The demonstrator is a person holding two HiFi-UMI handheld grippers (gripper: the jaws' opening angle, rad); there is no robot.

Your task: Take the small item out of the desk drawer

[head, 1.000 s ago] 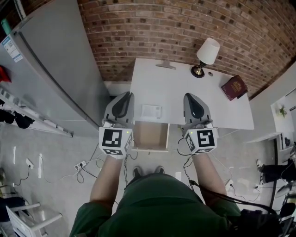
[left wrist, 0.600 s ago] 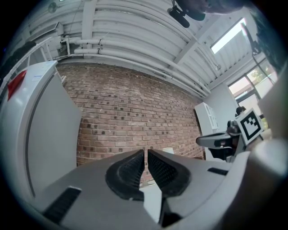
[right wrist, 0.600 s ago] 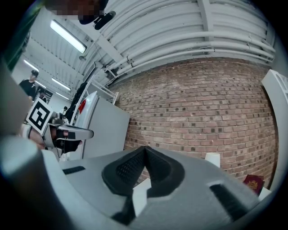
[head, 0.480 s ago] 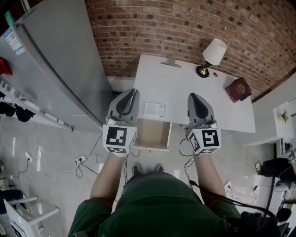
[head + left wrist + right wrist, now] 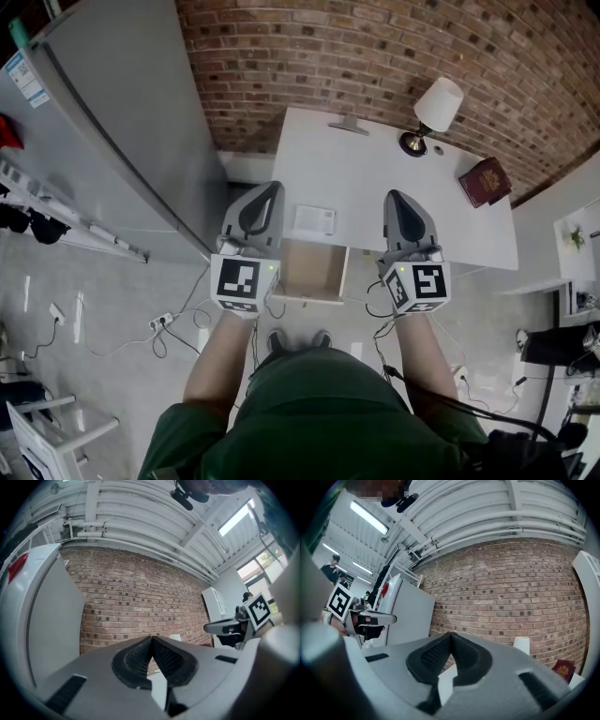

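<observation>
The white desk (image 5: pixel 375 178) has its drawer (image 5: pixel 312 273) pulled open towards me; the bare brown inside shows nothing in it. A small white flat item (image 5: pixel 312 221) lies on the desktop just behind the drawer. My left gripper (image 5: pixel 266 191) (image 5: pixel 151 639) hovers at the drawer's left side. Its jaws are closing fully together, with pads touching and nothing between them. My right gripper (image 5: pixel 394 198) (image 5: pixel 450 634) hovers at the drawer's right side, shut and empty. Both point at the brick wall.
A table lamp (image 5: pixel 434 111) and a dark red book (image 5: pixel 485 180) stand at the desk's far right. A tall grey cabinet (image 5: pixel 112 122) stands to the left. Cables and a power strip (image 5: pixel 165 328) lie on the floor by the left arm.
The head view has shifted a little. Both grippers keep much the same places beside the open drawer, and the white item has not moved.
</observation>
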